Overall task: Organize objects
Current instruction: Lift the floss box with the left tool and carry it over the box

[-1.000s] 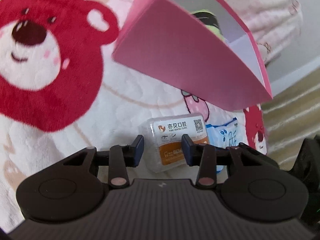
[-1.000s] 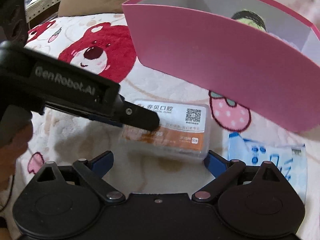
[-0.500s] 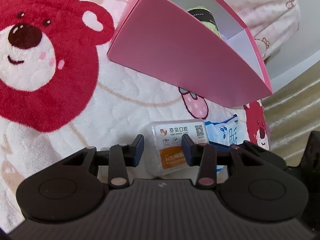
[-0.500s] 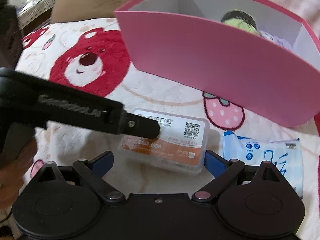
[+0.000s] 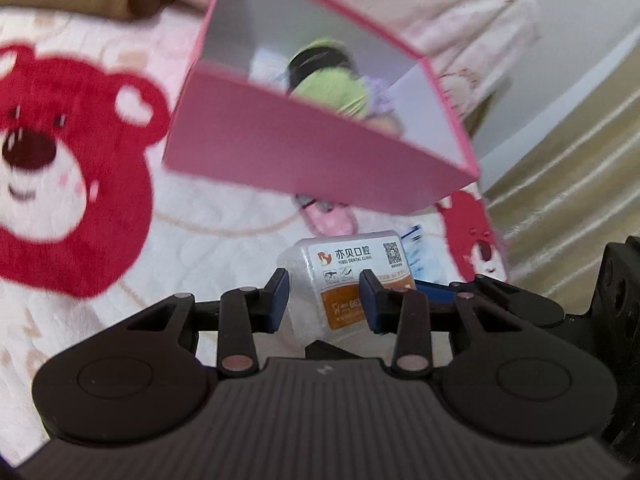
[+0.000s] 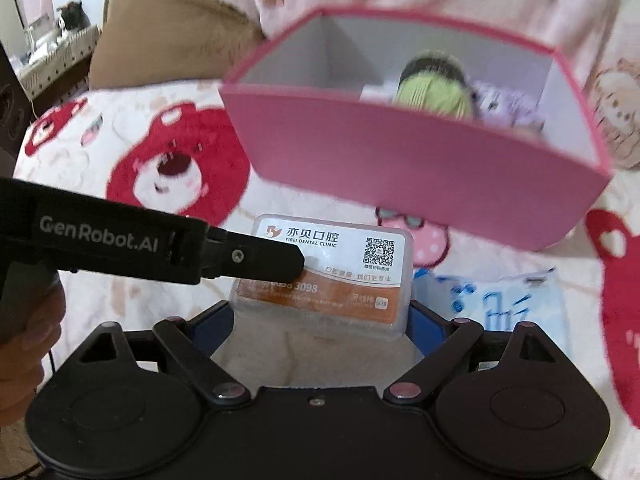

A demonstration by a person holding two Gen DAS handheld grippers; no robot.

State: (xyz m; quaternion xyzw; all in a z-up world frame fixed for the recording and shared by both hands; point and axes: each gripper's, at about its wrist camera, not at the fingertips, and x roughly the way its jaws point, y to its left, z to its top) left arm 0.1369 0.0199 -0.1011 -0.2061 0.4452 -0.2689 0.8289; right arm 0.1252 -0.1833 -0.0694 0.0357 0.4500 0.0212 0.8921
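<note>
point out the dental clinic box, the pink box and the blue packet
dental clinic box (image 6: 344, 248), right wrist view, on its white label
pink box (image 6: 420, 168), right wrist view, on its front wall
blue packet (image 6: 504, 300), right wrist view, on its printed face

Pink box wall stands ahead; its open top leaves room above

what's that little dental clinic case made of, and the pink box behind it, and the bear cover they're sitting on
Dental clinic case: likely clear, slightly frosted plastic with a glossy printed label; its rounded edges are see-through. Pink box: probably matte cardboard, with thin flat walls, pink outside and white inside. Bear cover: soft fleece-like fabric, with a fuzzy, quilted-looking surface.
</note>
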